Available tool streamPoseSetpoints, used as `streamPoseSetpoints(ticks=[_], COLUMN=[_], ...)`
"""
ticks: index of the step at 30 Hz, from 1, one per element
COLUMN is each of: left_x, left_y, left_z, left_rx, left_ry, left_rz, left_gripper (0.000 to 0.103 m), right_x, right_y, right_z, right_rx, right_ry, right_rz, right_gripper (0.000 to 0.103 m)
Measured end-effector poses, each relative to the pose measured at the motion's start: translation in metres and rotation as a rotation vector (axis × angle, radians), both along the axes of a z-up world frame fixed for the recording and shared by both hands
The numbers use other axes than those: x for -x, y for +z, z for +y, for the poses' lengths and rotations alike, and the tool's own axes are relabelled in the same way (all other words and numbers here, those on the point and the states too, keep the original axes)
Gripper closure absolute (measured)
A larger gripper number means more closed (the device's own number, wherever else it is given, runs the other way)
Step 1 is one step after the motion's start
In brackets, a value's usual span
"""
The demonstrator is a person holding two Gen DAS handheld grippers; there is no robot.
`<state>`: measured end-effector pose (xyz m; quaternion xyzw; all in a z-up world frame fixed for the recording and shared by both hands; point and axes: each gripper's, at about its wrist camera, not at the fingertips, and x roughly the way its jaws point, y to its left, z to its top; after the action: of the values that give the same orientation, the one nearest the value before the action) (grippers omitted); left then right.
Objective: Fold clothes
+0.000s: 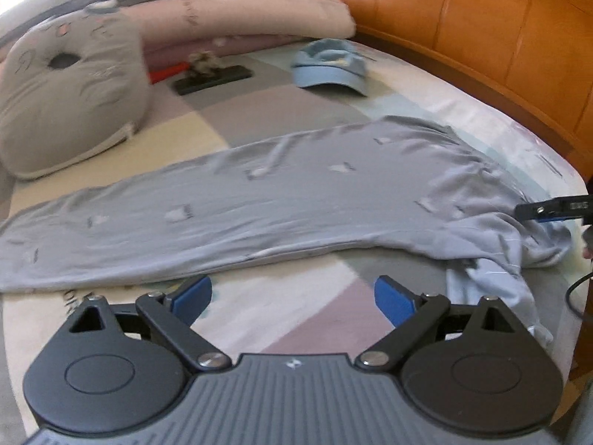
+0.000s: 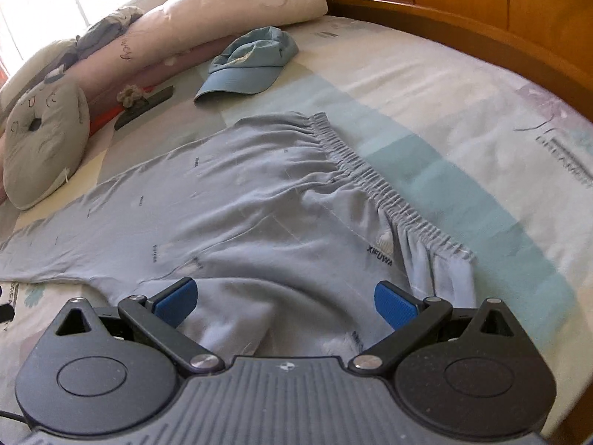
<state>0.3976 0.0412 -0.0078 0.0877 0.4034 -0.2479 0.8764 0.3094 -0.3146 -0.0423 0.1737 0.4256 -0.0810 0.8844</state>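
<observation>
Left wrist view, bed: patchwork pastel bedsheet (image 1: 281,111) under everything, orange wooden headboard (image 1: 481,18) behind.
Trousers: pale grey-blue printed cotton trousers (image 1: 296,193) lie flat across the bed, legs stacked and stretched leftward, elastic waistband (image 2: 374,181) to the right (the crotch end is bunched and rumpled).
Cushion: grey cat-face cushion (image 1: 70,85) at far left, apart from the trousers.
Cap: light blue cap (image 2: 248,63) beyond the waistband, near the pink rolled quilt (image 2: 222,11).
Left tongs (image 1: 292,298): spread wide, holding nothing, over bare sheet just beside the trouser edge.
Right tongs (image 2: 283,298): spread wide, empty, over the bunched fabric.
</observation>
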Motion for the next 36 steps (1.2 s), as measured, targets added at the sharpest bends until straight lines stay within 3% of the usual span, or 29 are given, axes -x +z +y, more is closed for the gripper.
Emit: streamPoseSetpoints(ticks=[4, 10, 19, 27, 30, 36], left_x=[0.007, 0.023, 0.065, 0.121, 0.143, 0.185], left_y=[0.001, -0.002, 0.002, 0.007, 0.008, -0.003], left_z=[-0.013, -0.028, -0.044, -0.068, -0.084, -0.122], left_rx=[-0.004, -0.010, -0.044, -0.079, -0.097, -0.145], left_ry=[0.005, -0.006, 0.075, 0.118, 0.093, 0.094], left_rz=[-0.009, -0.004, -0.052, -0.119, -0.169, -0.231], left_gripper=[0.008, 0.008, 0.008, 0.008, 0.008, 0.008], right_x=[0.006, 0.040, 0.045, 0.066, 0.077, 0.092], right_y=[-0.020, 0.000, -0.004, -0.029, -0.041, -0.052], right_z=[-0.019, -0.020, -0.002, 0.012, 0.018, 0.013], right_rx=[0.026, 0.032, 0.147, 0.209, 0.289, 0.284], right_ry=[-0.056, -0.077, 0.127, 0.356, 0.416, 0.423], right_rz=[0.028, -0.032, -0.056, -0.094, -0.160, -0.285], right_gripper=[0.000, 0.000, 0.000, 0.000, 0.000, 0.000])
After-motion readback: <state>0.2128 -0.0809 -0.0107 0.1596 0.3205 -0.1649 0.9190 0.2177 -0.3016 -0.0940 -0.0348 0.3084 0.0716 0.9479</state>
